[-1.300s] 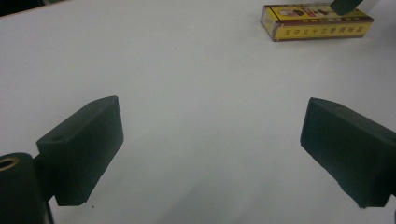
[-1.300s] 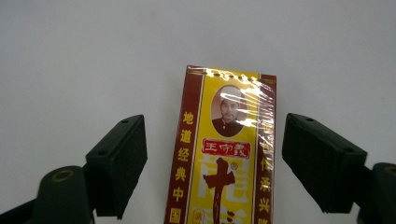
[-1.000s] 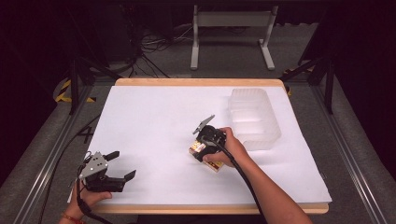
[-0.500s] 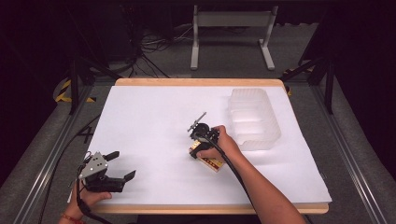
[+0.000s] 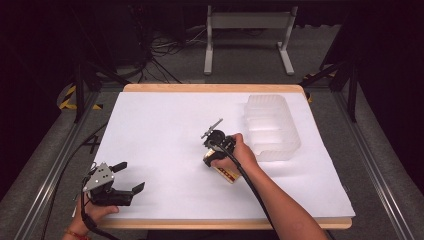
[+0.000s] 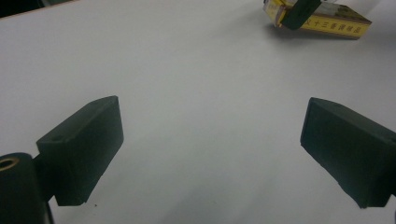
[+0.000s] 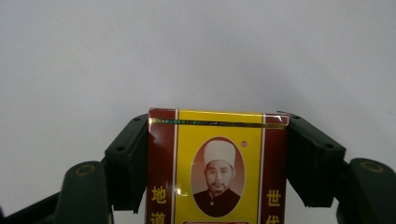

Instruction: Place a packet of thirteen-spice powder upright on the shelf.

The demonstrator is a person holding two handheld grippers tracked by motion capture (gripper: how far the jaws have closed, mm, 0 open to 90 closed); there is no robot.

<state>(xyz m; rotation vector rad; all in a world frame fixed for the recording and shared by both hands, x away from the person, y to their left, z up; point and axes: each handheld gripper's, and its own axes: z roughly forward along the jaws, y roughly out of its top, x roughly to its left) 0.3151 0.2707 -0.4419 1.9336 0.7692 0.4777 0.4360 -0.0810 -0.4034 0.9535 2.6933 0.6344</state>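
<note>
Both jaws of R gripper (image 7: pixel 217 163) tight on yellow box (image 7: pixel 217 172).

Right gripper (image 5: pixel 212 150) mid-table, jaws just closed, clamped at both sides, forearm entering from 5 o'clock. Left gripper (image 5: pixel 131 176) at 7 o'clock, jaws wide apart, hand (image 5: pixel 97 210) resting at the edge

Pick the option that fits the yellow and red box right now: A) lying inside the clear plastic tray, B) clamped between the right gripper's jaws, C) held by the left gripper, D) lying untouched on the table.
B: the right gripper has both jaws pressed against the sides of the box.
</note>
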